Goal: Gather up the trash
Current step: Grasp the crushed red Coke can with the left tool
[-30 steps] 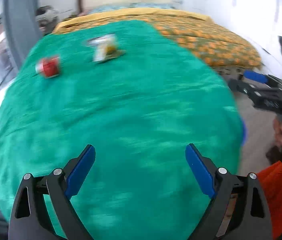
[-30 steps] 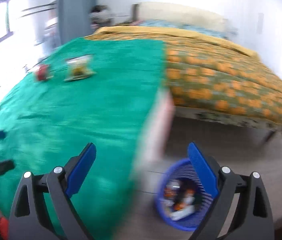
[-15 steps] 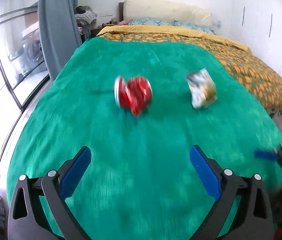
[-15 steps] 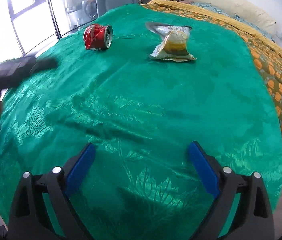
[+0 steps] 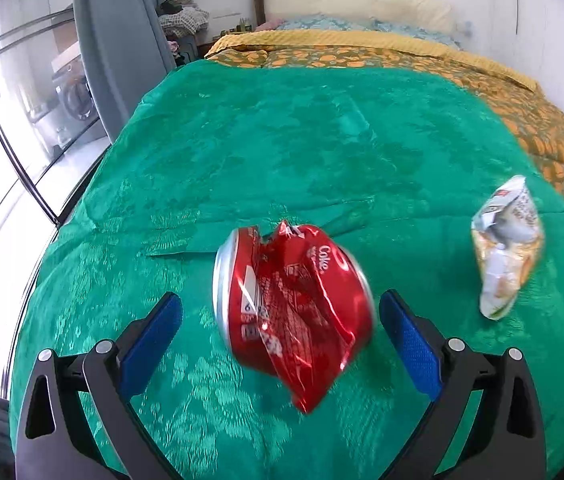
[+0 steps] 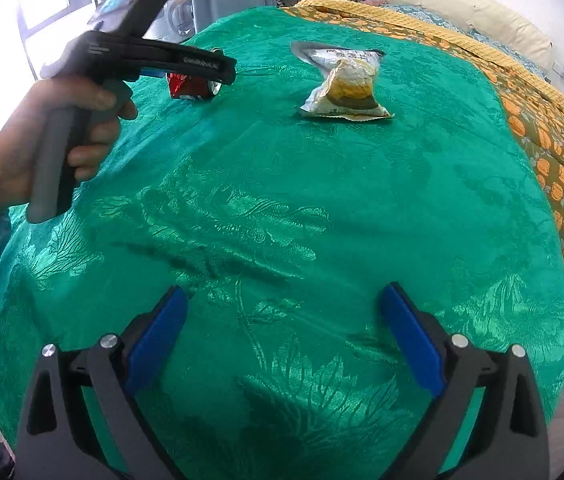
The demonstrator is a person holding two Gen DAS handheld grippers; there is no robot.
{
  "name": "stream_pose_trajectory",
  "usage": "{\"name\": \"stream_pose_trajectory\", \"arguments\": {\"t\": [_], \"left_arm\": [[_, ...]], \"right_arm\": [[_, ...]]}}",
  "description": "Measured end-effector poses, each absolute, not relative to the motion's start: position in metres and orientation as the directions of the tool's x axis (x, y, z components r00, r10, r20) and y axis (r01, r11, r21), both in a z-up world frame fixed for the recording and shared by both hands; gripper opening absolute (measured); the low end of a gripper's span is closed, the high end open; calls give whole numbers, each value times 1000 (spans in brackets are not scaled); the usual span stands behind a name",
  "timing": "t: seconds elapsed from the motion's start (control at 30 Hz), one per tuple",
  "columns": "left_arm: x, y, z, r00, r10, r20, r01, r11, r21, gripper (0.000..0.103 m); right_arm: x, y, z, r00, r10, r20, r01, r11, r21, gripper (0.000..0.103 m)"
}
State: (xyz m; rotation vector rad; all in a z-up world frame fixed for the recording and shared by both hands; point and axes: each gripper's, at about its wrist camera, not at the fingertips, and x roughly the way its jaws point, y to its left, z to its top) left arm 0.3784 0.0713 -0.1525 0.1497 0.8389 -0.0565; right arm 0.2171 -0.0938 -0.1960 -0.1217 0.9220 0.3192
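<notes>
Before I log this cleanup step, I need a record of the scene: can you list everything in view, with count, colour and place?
crushed can: one, red and silver, lying on the green cover between the left gripper's open jaws, untouched by the pads
snack bag: one, silver and yellow, on the green cover, to the right of the can
green cover: one, patterned green, spread over the near bed
orange quilt: one, orange and olive, on the bed to the right
curtain: one, grey-blue, hanging at the window on the left
left gripper: one, black with blue pads, open around the can
right gripper: one, black with blue pads, open and empty above the cover
hand: one, holding the left gripper's handle
</notes>
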Motion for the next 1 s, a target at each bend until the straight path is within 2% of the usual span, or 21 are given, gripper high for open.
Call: {"name": "stream_pose_trajectory", "arguments": {"t": [0.03, 0.07, 0.1, 0.13, 0.3, 0.43, 0.63, 0.8, 1.0], "left_arm": [[379, 72, -153, 671, 9, -741, 108, 988, 110, 96], [378, 74, -155, 672, 5, -740, 110, 988, 106, 85], [379, 76, -156, 666, -8, -746, 119, 988, 97, 79], [381, 78, -158, 655, -23, -756, 129, 988, 82, 61], [365, 88, -150, 669, -34, -743, 115, 992, 58, 61], [311, 93, -141, 650, -79, -756, 157, 987, 32, 61], [226, 87, -152, 614, -111, -781, 247, 967, 57, 61], [202, 84, -164, 621, -95, -778, 253, 964, 85, 62], [207, 93, -171, 595, -88, -799, 198, 979, 39, 84]], "right_arm": [[217, -94, -196, 561, 219, -798, -322, 946, 33, 95], [217, -94, -196, 561, 219, -798, -322, 946, 33, 95], [217, -94, -196, 561, 219, -798, -322, 946, 33, 95], [217, -94, -196, 561, 219, -798, -322, 946, 34, 95], [217, -94, -196, 561, 219, -798, -322, 946, 33, 95], [217, -94, -196, 561, 219, -798, -322, 946, 33, 95], [217, -94, -196, 562, 219, -798, -322, 946, 33, 95], [217, -95, -196, 562, 219, -798, -322, 946, 33, 95], [217, -95, -197, 561, 223, -797, -321, 946, 38, 95]]}}
